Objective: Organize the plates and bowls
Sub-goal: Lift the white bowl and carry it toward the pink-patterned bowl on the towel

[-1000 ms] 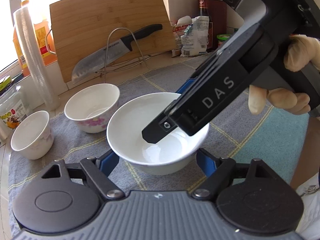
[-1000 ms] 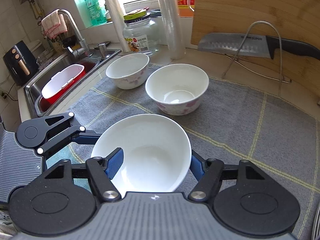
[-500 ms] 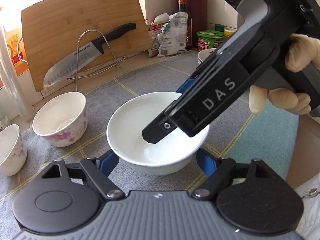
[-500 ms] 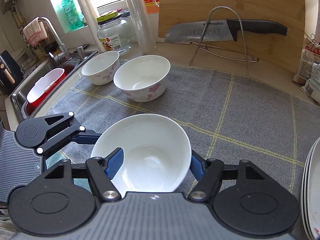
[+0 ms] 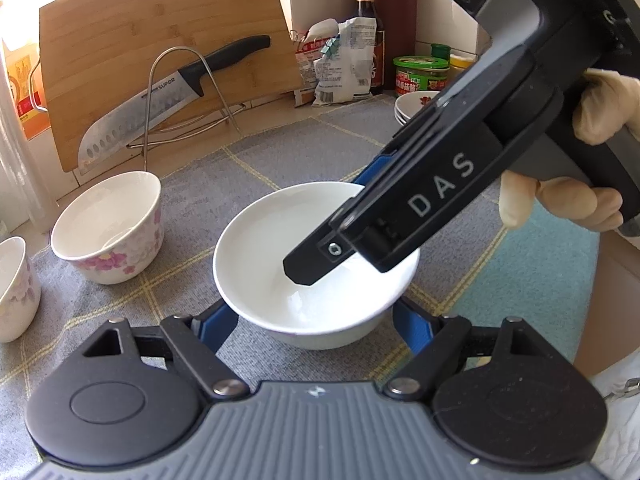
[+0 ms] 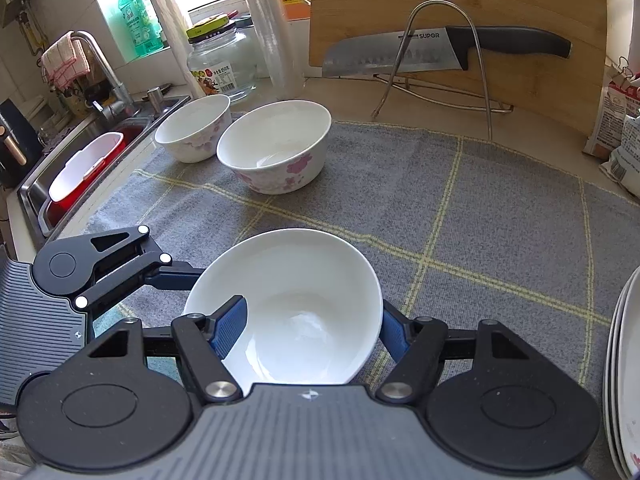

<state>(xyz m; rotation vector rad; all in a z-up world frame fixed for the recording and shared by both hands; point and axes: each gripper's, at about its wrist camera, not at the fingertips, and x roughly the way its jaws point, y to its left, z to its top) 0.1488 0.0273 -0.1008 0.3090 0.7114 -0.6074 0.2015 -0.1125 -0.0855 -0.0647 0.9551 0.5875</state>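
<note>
White porcelain: plain bowl (image 6: pixel 296 308), one.
Floral bowls: two; smaller (image 6: pixel 195 127) at far left, larger (image 6: pixel 276 146) beside it, both well ahead of the tongs on the grey mat (image 6: pixel 460 216).
Plates: one stack (image 6: pixel 624 376) at right edge; count unclear.
Left gripper (image 5: pixel 312 320): fingers wide apart, flanking the plain bowl's base; contact cannot be told.
Right gripper (image 6: pixel 310 328): pinches the plain bowl's rim, left finger (image 6: pixel 228 328) inside the bowl, right finger outside.
Plain bowl: between both tongs, tilted; whether it touches the mat is unclear.
</note>
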